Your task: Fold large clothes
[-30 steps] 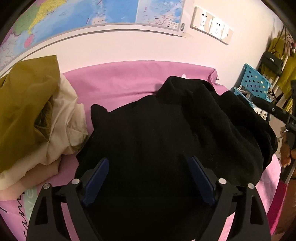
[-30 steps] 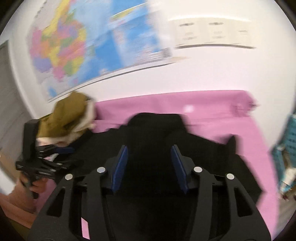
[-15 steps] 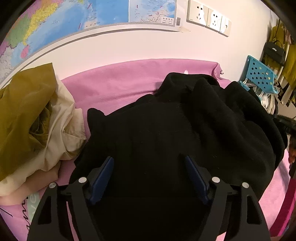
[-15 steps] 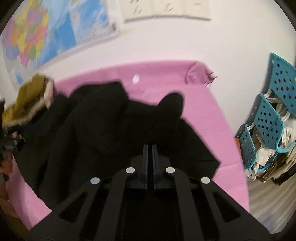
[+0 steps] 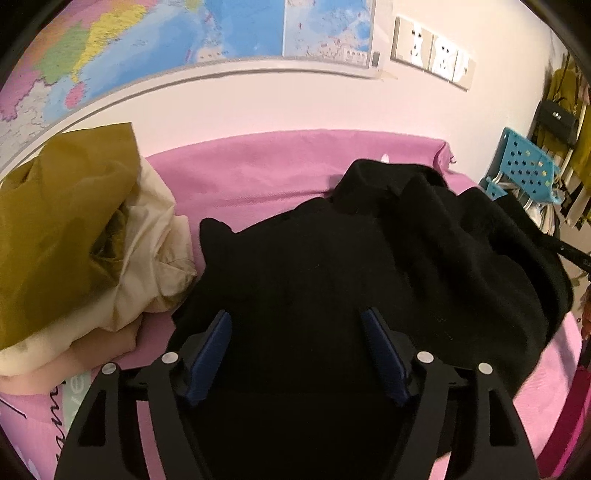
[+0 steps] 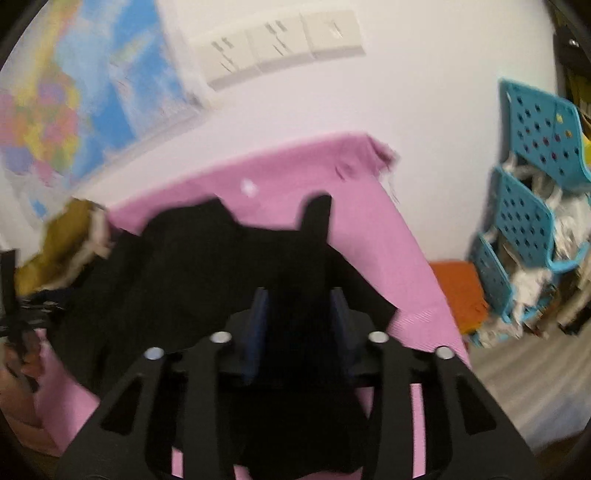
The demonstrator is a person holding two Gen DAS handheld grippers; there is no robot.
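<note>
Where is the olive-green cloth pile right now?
In the left wrist view, the olive-green cloth pile sits far left on the pink sheet, beside the black garment.

A crumpled black fabric garment [image 5: 332, 266] lies spread over the middle of the pink cloth-covered table [image 5: 251, 177]. A heap of olive and cream clothes [image 5: 74, 229] sits to its left, touching it. Behind stands the wall with a paper world map [image 5: 184, 33]; blue perforated plastic baskets [image 6: 528, 206] stand right of the table.

Left wrist view: close above black garment [image 5: 332, 280], tilted down, facing map wall [image 5: 258, 96]. Right wrist view: close above same garment [image 6: 207, 266], tilted down, facing wall sockets [image 6: 280, 48]. Shared: garment, pink cover [image 5: 258, 173], blue rack [image 6: 532, 192].
</note>
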